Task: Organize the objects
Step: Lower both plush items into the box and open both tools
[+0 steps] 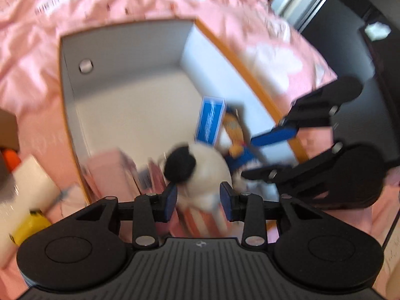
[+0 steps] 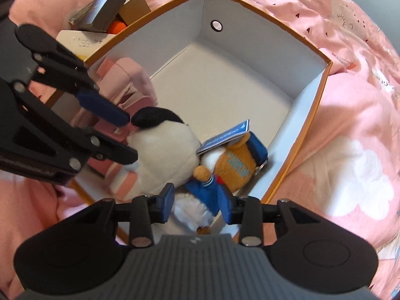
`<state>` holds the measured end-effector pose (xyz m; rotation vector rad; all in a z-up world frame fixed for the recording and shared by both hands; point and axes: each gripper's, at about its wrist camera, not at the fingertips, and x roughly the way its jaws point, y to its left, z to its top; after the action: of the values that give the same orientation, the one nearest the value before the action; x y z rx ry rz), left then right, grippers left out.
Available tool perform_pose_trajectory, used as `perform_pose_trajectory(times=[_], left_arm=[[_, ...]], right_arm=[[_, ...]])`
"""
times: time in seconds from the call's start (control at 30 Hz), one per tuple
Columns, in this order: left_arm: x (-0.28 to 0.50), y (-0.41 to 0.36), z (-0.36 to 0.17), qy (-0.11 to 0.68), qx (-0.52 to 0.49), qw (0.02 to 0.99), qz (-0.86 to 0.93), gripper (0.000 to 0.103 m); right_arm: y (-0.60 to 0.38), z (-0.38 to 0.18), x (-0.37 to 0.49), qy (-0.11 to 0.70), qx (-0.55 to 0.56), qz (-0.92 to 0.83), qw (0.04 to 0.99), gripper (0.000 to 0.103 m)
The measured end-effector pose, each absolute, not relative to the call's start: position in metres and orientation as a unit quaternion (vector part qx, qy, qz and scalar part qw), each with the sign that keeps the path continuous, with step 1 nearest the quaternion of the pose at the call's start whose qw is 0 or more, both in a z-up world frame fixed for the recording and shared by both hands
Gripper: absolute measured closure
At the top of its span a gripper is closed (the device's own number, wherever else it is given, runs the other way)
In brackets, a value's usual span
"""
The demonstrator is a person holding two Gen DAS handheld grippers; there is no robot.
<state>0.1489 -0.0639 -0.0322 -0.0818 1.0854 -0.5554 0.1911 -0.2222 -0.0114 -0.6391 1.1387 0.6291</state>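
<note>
The white plush with the black ear [image 2: 160,150] lies in the near corner of the orange-rimmed box [image 2: 322,95], dead at twelve o'clock off the left gripper [image 1: 198,200], whose blue pads stand parted on either side of its body without pressing; it is the nearer claw. The right gripper [image 2: 196,203] hangs part-open over the blue-jacketed plush [image 2: 225,172], whose long axis runs toward two o'clock. The box sits on a soft pink quilt [image 2: 350,130], more boxes [image 2: 100,12] outside its far wall.

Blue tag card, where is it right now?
In the right wrist view the blue tag card is inside the orange-rimmed box, right of centre, propped on the orange plush beside the white plush.
</note>
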Motion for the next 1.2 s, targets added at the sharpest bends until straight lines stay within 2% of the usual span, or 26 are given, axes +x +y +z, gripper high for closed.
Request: perform_pose_trajectory(times=[0.1, 0.27, 0.3, 0.33, 0.4, 0.7, 0.83, 1.03, 1.2], left_arm=[[0.15, -0.065, -0.034, 0.497, -0.035, 0.834, -0.237, 0.052], [0.149, -0.081, -0.045, 0.492, -0.005, 0.84, -0.227, 0.052], [0.149, -0.082, -0.046, 0.493, -0.006, 0.841, -0.226, 0.053], [0.148, -0.081, -0.045, 0.495, -0.008, 0.84, -0.223, 0.054], [0.147, -0.08, -0.046, 0.499, -0.013, 0.838, -0.22, 0.055], [0.147, -0.074, -0.048, 0.507, -0.037, 0.833, -0.217, 0.059], [0.147, -0.073, -0.048, 0.508, -0.042, 0.832, -0.217, 0.059], [0.147, -0.072, -0.051, 0.513, -0.047, 0.829, -0.22, 0.06], [0.144, -0.071, -0.049, 0.506, -0.046, 0.832, -0.223, 0.059]], right_arm=[[-0.214, -0.024, 0.191, 0.504, -0.333, 0.276, 0.748, 0.064], [-0.207, -0.037, 0.187, 0.491, -0.359, 0.264, 0.748, 0.074], [-0.207, -0.037, 0.187, 0.492, -0.357, 0.26, 0.75, 0.082], [-0.206, -0.035, 0.187, 0.492, -0.354, 0.256, 0.753, 0.087], [-0.206, -0.03, 0.184, 0.49, -0.355, 0.247, 0.756, 0.09], [-0.209, -0.006, 0.171, 0.528, -0.339, 0.255, 0.736, 0.091], [-0.208, -0.019, 0.17, 0.557, -0.338, 0.256, 0.714, 0.092], [-0.223, -0.027, 0.182, 0.595, -0.263, 0.26, 0.713, 0.091], [-0.224, -0.026, 0.18, 0.593, -0.257, 0.26, 0.718, 0.087]])
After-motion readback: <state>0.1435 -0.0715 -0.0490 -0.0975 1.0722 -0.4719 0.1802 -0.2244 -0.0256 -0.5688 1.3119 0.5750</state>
